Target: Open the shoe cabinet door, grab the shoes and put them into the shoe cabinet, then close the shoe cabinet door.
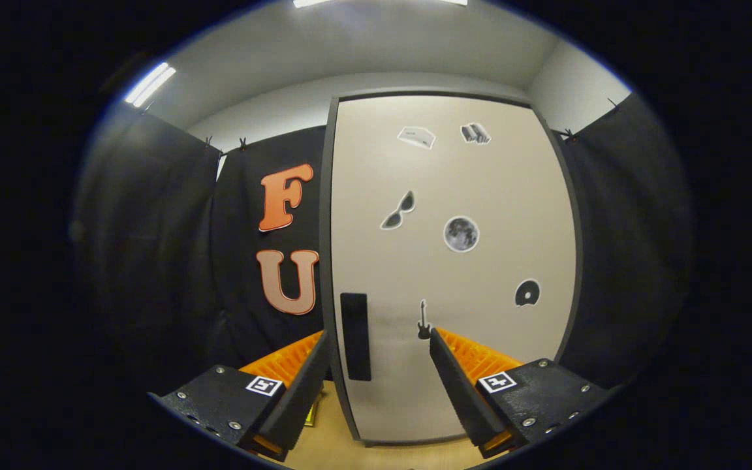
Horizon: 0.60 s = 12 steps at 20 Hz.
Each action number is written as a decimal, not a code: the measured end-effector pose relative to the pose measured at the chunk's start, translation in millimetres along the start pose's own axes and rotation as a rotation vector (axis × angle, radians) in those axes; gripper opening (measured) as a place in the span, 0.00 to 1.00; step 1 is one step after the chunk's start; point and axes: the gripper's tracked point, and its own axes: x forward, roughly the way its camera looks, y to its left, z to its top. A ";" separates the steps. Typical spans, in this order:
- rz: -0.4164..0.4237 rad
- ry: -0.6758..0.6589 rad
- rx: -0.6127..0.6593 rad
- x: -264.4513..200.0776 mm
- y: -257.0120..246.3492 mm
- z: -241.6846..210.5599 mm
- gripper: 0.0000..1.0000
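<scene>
The shoe cabinet (454, 196) stands upright straight ahead, its pale door (480, 365) shut inside a dark frame. A black rectangular handle (355, 336) sits near the door's lower left edge. Several small stickers dot the door, among them a moon (461, 234) and a guitar (423, 320). My gripper (379, 343) is open and holds nothing. The handle lies just beyond the gap, close to the left finger (297, 398); the right finger (464, 391) is in front of the door's lower middle.
Black cloth walls (154, 261) hang to the left and right of the cabinet. A light wooden floor (330, 444) runs under the fingers up to the cabinet's base. A small yellowish object (313, 414) lies on the floor by the left finger.
</scene>
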 end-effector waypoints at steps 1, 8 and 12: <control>0.000 0.010 0.016 11.1 5.0 -5.4 0.93; -0.077 0.091 0.009 71.4 12.6 -40.7 0.81; -0.120 0.134 0.071 84.6 5.3 -56.2 0.65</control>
